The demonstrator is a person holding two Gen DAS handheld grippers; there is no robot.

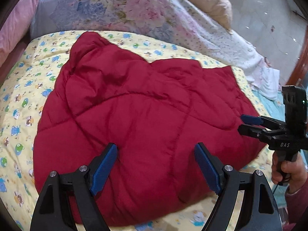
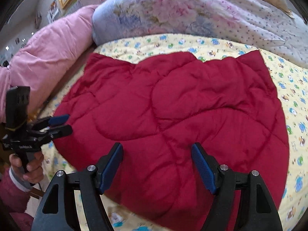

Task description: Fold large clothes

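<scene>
2 grippers hover over the red quilted garment (image 1: 146, 115) on the bed (image 1: 25, 88): left gripper (image 1: 156, 165) and right gripper (image 2: 156, 165), jaws spread, nothing held.

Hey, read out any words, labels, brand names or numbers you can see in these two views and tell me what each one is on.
"DAS": white letters on the black body of the right gripper, seen from the left wrist view.
White lettering on the black body of the left gripper, right wrist view: too blurred to read.
Faint writing on the yellow cartoon-print bedsheet near its left edge: too small to read.
The red quilted padded garment: no text visible.
</scene>
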